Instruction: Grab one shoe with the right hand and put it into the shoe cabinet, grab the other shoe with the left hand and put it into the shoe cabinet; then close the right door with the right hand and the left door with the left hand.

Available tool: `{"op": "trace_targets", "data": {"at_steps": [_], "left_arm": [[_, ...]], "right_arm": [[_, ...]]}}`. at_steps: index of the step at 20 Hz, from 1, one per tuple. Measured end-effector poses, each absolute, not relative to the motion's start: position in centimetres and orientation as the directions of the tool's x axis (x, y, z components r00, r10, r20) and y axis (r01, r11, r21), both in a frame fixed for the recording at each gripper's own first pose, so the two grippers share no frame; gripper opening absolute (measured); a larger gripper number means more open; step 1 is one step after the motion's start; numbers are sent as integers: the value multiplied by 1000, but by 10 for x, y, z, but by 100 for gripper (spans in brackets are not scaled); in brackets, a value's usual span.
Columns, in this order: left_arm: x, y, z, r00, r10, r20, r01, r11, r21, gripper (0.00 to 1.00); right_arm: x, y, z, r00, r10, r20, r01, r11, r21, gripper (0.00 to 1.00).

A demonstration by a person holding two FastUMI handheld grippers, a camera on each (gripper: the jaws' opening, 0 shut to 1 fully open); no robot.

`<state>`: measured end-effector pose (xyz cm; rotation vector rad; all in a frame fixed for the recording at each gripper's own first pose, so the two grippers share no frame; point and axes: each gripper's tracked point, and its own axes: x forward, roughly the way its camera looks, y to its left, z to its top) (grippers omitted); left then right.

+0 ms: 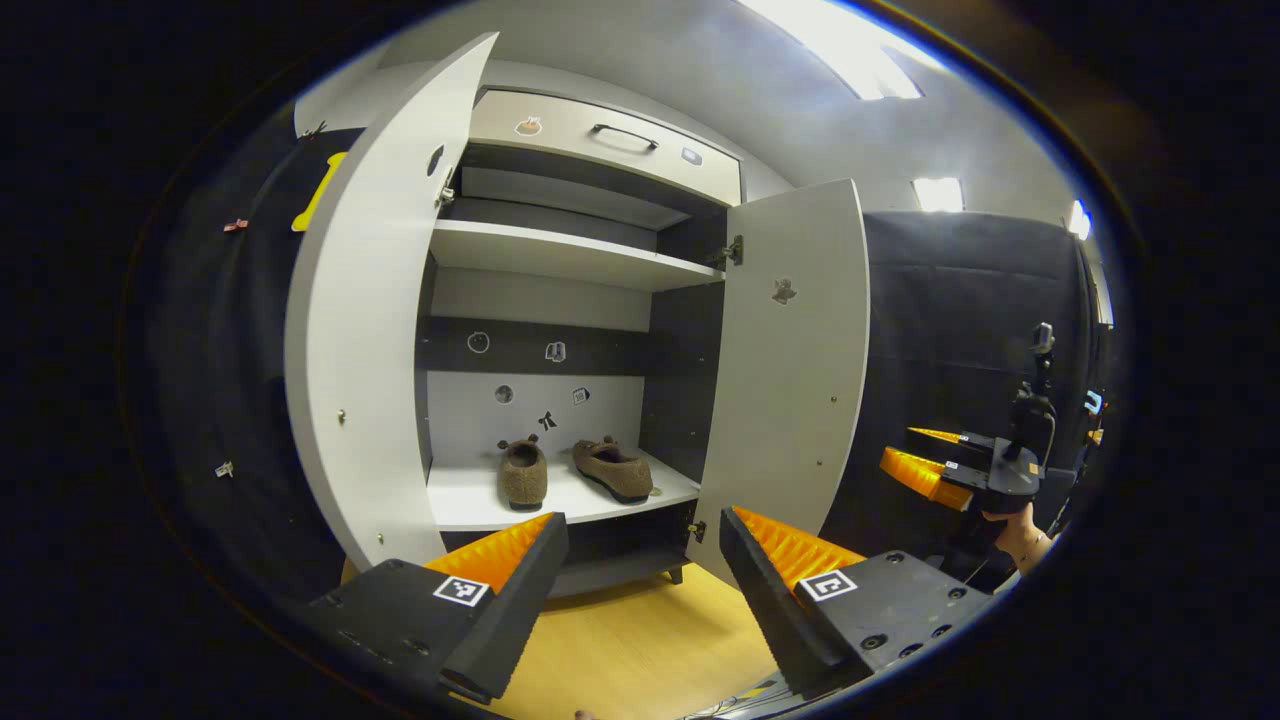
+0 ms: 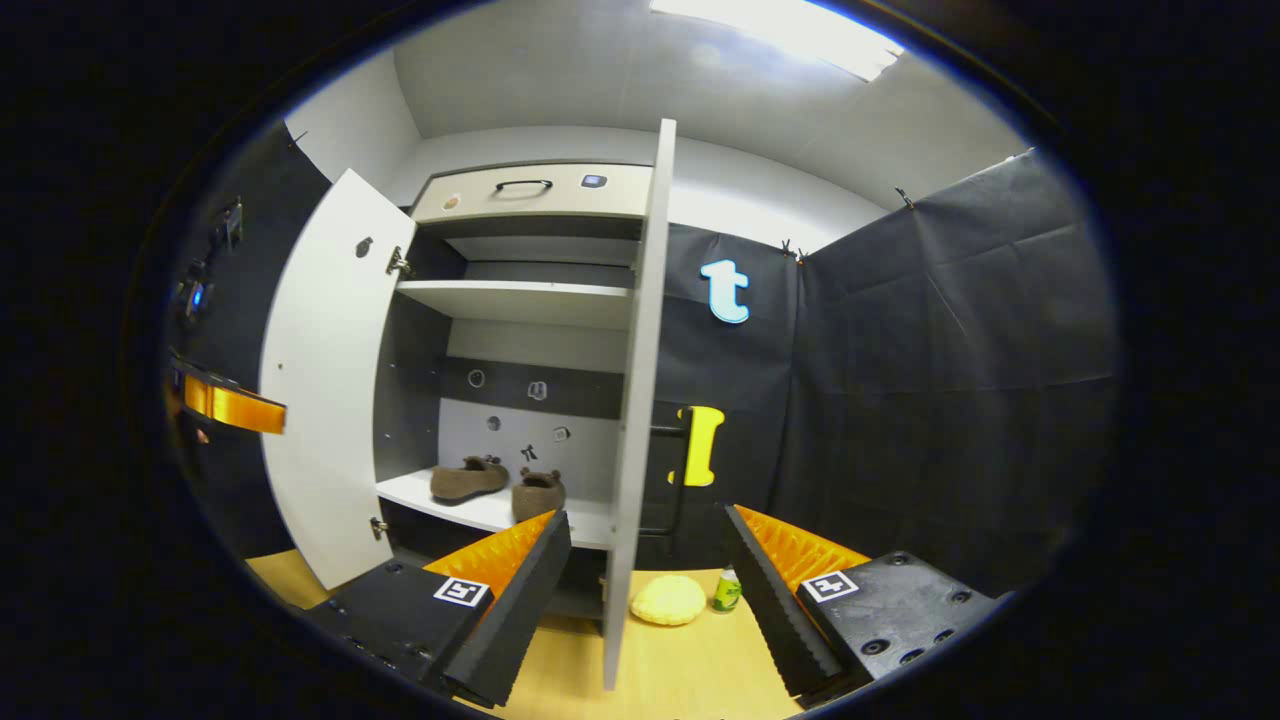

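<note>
Two brown shoes (image 1: 570, 470) already sit side by side on the shoe cabinet's lower shelf (image 1: 470, 500). Right door (image 2: 635, 400) and left door (image 1: 370, 330) stand open, unclosed. Left gripper (image 1: 640, 570) and right gripper (image 2: 645, 570) are spread, empty.

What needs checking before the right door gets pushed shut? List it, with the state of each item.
1. Both shoes inside: ok. The left shoe and right shoe lie on the lower shelf.
2. Shoes clear of the shelf's front edge: ok.
3. Right gripper free: ok, open and holding nothing.
4. Right gripper lined up: ok, the right door stands edge-on between its fingers.
5. Left gripper out of the door's swing: cannot tell.
6. Left door wide open: ok, it closes afterwards.
</note>
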<state>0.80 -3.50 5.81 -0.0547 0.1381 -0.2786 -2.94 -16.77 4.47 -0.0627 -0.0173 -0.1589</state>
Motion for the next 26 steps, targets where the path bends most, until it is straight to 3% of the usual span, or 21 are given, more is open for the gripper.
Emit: {"op": "trace_targets", "data": {"at_steps": [7,17,26], "left_arm": [[-23,6,72,986,-132,-106,127,990,-61,97],[-50,73,64,987,97,-128,-104,993,-49,96],[-66,102,58,974,173,-145,-181,982,-50,98]], "right_arm": [[29,-212,36,988,-153,-8,153,988,13,98],[48,-157,33,997,75,-3,-75,997,33,95],[87,-87,29,969,247,3,-246,967,63,95]]}}
